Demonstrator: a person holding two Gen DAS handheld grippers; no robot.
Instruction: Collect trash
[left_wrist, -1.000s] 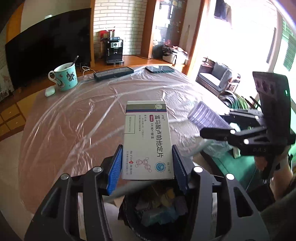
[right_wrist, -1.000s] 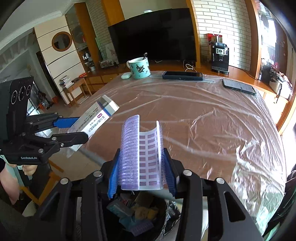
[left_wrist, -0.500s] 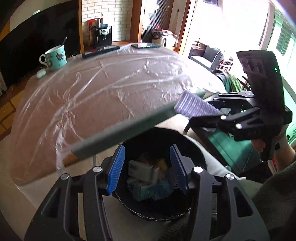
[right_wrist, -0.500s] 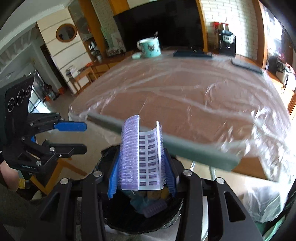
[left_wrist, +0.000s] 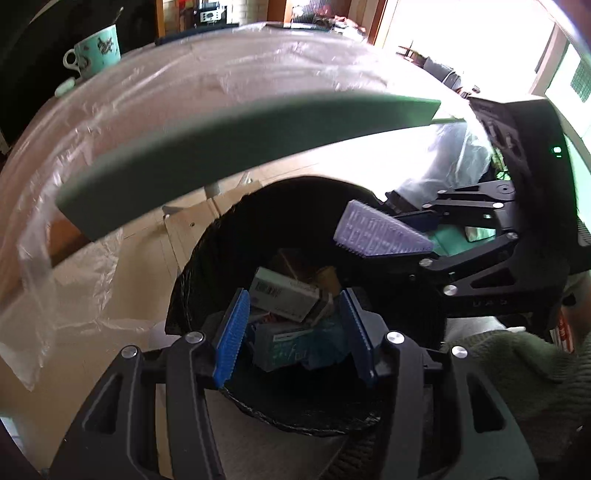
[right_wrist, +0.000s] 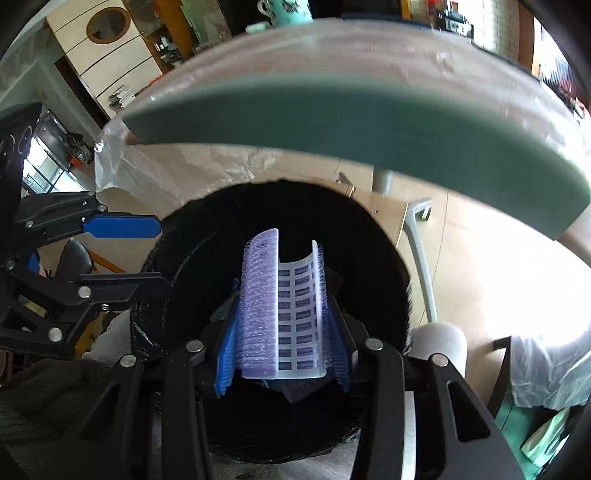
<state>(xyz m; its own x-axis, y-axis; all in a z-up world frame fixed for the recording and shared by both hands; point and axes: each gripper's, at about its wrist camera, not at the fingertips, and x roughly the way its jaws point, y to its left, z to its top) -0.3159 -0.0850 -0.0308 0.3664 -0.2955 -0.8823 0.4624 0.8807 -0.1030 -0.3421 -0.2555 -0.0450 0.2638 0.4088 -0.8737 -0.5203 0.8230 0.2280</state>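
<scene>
Left wrist view: left claw (left_wrist: 293, 328) hangs over the black bin (left_wrist: 192, 280), pointing steeply down, blue pads (left_wrist: 231, 334) apart w/ nothing between them. Log puts it near its tightest, but pics show a clear gap and an empty grip. Thru the gap: trash lying in the bin, incl. a white box w/ barcode (left_wrist: 282, 297) and a teal box (left_wrist: 284, 350) below it. Right claw (left_wrist: 391, 236) comes in from the right side, over the bin rim, gripping a purple blister sheet (left_wrist: 376, 234).

Right wrist view: right claw (right_wrist: 282, 321) closed on the purple blister sheet (right_wrist: 284, 314), which is squeezed into a U shape between the pads, bumpy side at left, printed foil back facing inward. Sheet sits right above the bin (right_wrist: 384, 266) mouth, not let go yet. Left claw (right_wrist: 140, 254) visible at left edge, over the bin's left rim, jaws apart and empty.

Desk (left_wrist: 221, 140), w/ grey-green edge and clear plastic film on top, arcs across upper part of both views, above and behind the bin. Teal mug (left_wrist: 98, 50) stands at the desk's far side. Green sleeve (left_wrist: 517, 369) bottom right of left view.
</scene>
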